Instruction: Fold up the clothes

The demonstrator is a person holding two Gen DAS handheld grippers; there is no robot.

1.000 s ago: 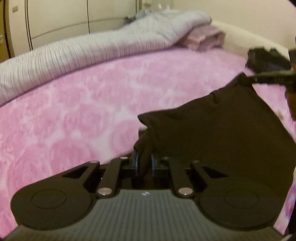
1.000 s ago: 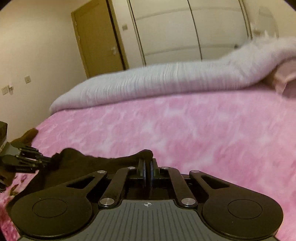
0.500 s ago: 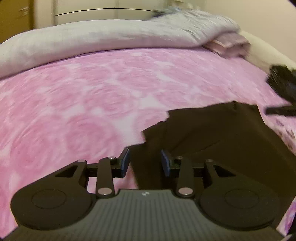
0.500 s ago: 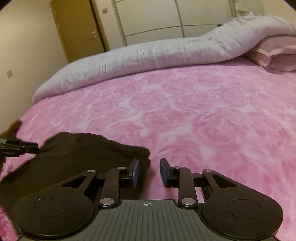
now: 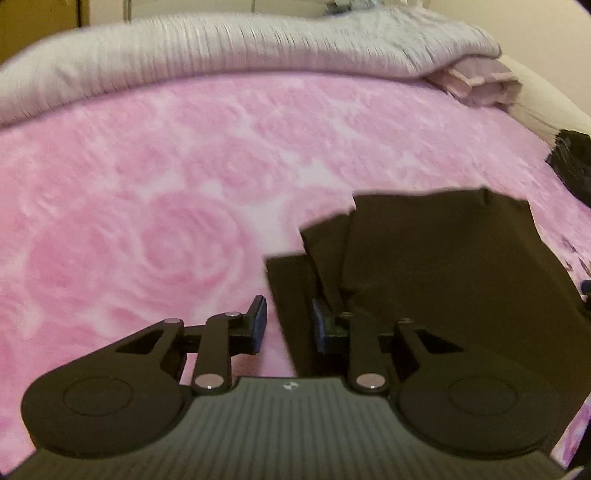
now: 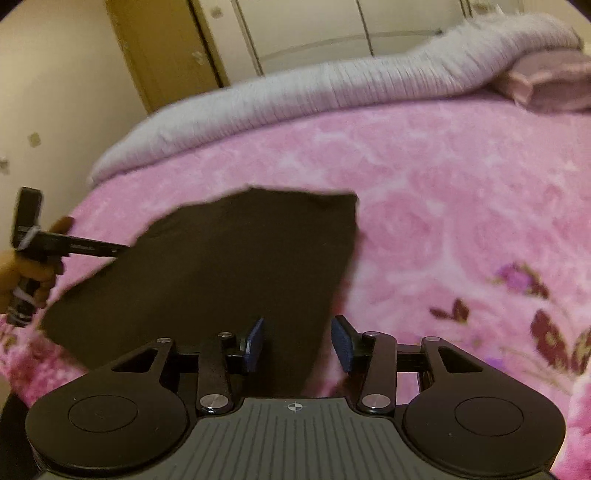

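Note:
A dark brown folded garment (image 5: 436,258) lies flat on the pink rose-patterned bedspread (image 5: 147,206). It also shows in the right wrist view (image 6: 229,266). My left gripper (image 5: 288,321) is open over the garment's near left corner, one finger on each side of its edge. My right gripper (image 6: 299,339) is open above the garment's near right corner. The left gripper's tool and the hand holding it show at the left of the right wrist view (image 6: 33,254). The right gripper's body shows at the far right of the left wrist view (image 5: 572,166).
A rolled grey ribbed duvet (image 5: 221,55) lies along the far side of the bed, with a pink pillow (image 5: 480,85) beside it. A brown door (image 6: 166,55) and white wardrobe doors (image 6: 332,29) stand beyond the bed.
Both grippers were shut on the garment's corners, holding it up. They lowered it onto the bed, opened, and have drawn back a little; the garment now lies flat.

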